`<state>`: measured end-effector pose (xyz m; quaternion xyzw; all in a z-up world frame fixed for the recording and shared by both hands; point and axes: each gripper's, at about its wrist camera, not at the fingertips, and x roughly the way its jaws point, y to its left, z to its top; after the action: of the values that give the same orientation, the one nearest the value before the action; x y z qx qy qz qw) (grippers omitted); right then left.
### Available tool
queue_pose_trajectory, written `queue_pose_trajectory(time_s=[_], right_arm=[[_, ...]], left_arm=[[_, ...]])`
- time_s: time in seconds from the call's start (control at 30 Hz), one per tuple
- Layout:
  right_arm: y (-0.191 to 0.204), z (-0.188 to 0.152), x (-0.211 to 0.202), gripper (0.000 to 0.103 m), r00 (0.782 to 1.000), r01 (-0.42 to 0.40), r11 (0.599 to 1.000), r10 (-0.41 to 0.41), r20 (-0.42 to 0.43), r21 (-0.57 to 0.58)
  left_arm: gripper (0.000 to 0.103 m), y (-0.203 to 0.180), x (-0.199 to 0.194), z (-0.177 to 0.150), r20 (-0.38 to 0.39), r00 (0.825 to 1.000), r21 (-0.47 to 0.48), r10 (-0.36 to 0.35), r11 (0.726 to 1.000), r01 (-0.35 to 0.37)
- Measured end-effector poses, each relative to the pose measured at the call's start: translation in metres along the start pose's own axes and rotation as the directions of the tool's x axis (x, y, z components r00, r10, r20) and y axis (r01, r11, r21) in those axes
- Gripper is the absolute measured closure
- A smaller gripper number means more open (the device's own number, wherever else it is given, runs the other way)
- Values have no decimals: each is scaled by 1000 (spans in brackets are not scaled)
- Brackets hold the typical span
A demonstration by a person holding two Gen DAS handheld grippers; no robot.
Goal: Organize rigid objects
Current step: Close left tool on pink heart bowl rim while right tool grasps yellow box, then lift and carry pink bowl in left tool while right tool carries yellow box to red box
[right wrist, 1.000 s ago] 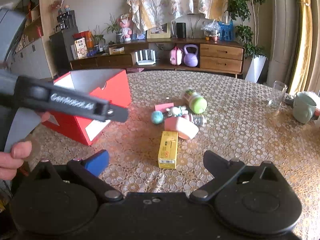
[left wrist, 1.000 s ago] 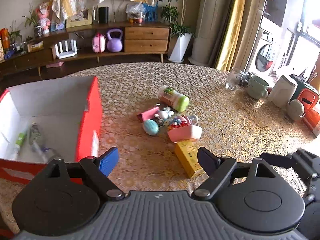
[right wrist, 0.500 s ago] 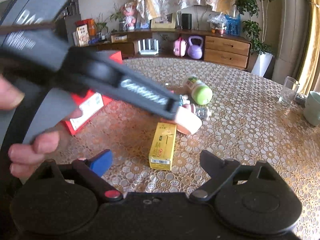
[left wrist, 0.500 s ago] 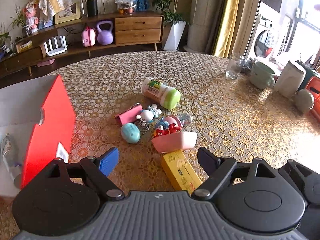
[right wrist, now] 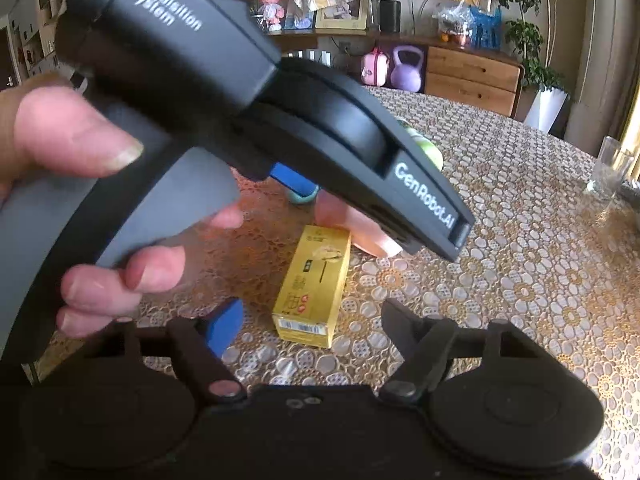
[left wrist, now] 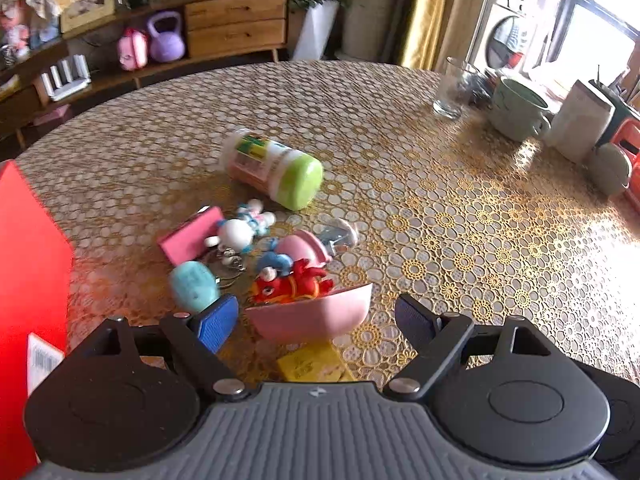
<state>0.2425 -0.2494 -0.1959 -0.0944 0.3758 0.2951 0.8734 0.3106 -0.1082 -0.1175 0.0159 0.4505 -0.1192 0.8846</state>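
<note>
Left wrist view: left gripper [left wrist: 316, 322] is hanging over the table [left wrist: 440, 216] w/ fingers spread wide, gripping nothing. The pink bowl-shaped shell [left wrist: 310, 316] is lying between the fingertips, not pinched. A red toy [left wrist: 290, 284] is sitting at the shell's 12 o'clock; a teal egg [left wrist: 194, 286] at its 9 o'clock, just beside the blue pad. A green-capped jar [left wrist: 274, 168] is lying on its side farther off at 12 o'clock. The red box [left wrist: 28, 264] is standing at the frame's 9 o'clock.

Right wrist view: right gripper [right wrist: 312, 320] fingers are partway open, having just been closing, w/ nothing pinched. The yellow carton [right wrist: 314, 284] is lying flat at 12 o'clock, just ahead of the fingertips. A hand [right wrist: 92, 208] is holding the left gripper's body across the upper frame.
</note>
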Motion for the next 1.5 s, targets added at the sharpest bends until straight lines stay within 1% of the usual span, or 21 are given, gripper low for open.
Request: queue_pose_trajectory(time_s=[0.1, 0.13, 0.4, 0.5, 0.6, 0.7, 0.73, 0.77, 0.8, 1.1, 1.27, 1.5], right_arm=[[-1, 1, 6, 31, 1000, -2, 1000, 2, -7, -4], [-2, 2, 7, 34, 1000, -4, 1000, 4, -8, -3], [2, 3, 18, 42, 1000, 3, 1000, -3, -19, -20], [3, 2, 19, 47, 1000, 13, 1000, -13, -17, -28], [6, 2, 19, 51, 999, 32, 999, -33, -14, -42], [7, 1, 18, 60, 999, 36, 998, -37, -16, -42], [8, 1, 17, 64, 999, 39, 998, -40, -17, -43], [8, 3, 17, 70, 999, 41, 998, -41, -19, -45], [9, 4, 17, 73, 999, 37, 998, -38, -21, -45], [10, 0, 7, 74, 998, 45, 999, -46, -49, -20], [8, -5, -6, 74, 997, 42, 999, -42, -64, 1], [4, -15, -27, 74, 995, 66, 997, -63, -77, 42]], left_arm=[[17, 0, 8, 3, -14, 1000, 9, -7, 1000, 7], [17, 0, 10, 4, -21, 1000, 7, -11, 1000, 12], [18, 2, 23, 5, -44, 999, 11, -10, 1000, 11], [24, 3, 23, 4, -37, 999, 14, 0, 1000, 1], [26, 6, 22, 4, -36, 999, 4, -8, 1000, 8], [27, 5, 21, 4, -32, 999, 13, -11, 1000, 11], [27, 5, 21, 4, -34, 999, 14, -12, 1000, 12], [27, 5, 21, 4, -34, 999, 14, -12, 1000, 13], [28, 5, 20, 3, -34, 999, 15, -13, 1000, 14], [28, 13, 9, -2, -29, 999, -17, -28, 999, 27], [28, 18, -5, -9, -17, 999, -33, -35, 999, 34], [28, 27, -28, -20, 1, 999, -44, -42, 998, 42]])
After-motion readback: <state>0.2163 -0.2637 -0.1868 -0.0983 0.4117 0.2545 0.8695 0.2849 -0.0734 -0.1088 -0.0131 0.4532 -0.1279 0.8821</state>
